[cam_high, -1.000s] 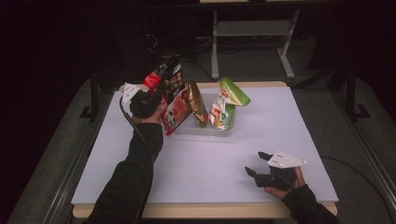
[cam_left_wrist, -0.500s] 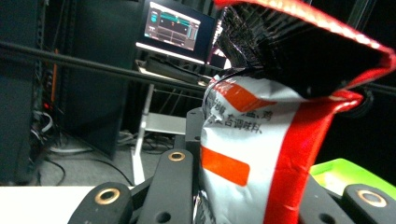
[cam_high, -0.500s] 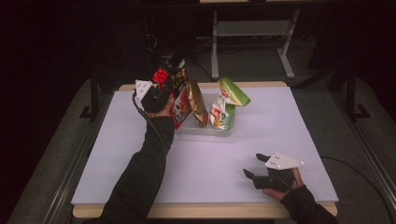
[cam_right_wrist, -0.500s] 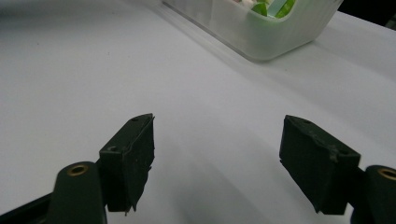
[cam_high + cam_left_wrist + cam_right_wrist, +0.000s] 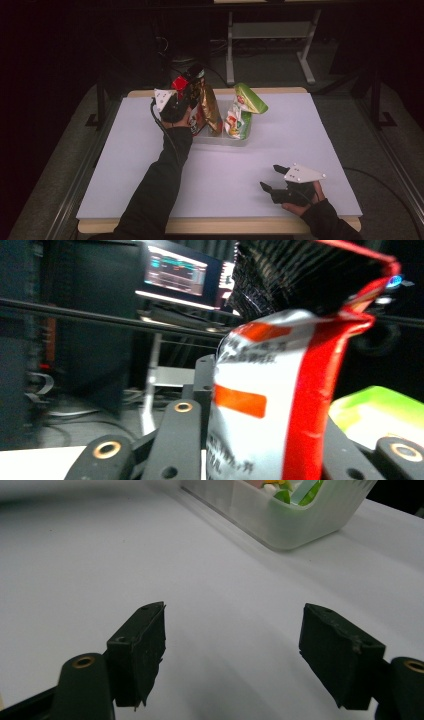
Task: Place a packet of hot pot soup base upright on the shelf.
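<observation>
My left gripper (image 5: 184,93) holds a red, white and black snack bag (image 5: 193,80) upright above the left end of a clear plastic bin (image 5: 220,140). The bag (image 5: 270,405) stands between the jaws of the left gripper (image 5: 260,440); the jaws have just been opening slightly but still press on it. A gold-brown bag (image 5: 210,107) and a green and white bag (image 5: 244,109) stand in the bin. My right gripper (image 5: 270,177) rests near the table's front right edge, open. Between the jaws of the right gripper (image 5: 232,645) is bare table.
The white table (image 5: 300,150) has free room left, right and in front of the bin (image 5: 300,520). A metal rack (image 5: 270,35) and cables stand on the dark floor beyond the far edge. A lit monitor (image 5: 175,275) is behind the table.
My left hand has carried the snack bag to the right and a little lower, up against the gold-brown bag over the bin. The right hand has stayed put.
</observation>
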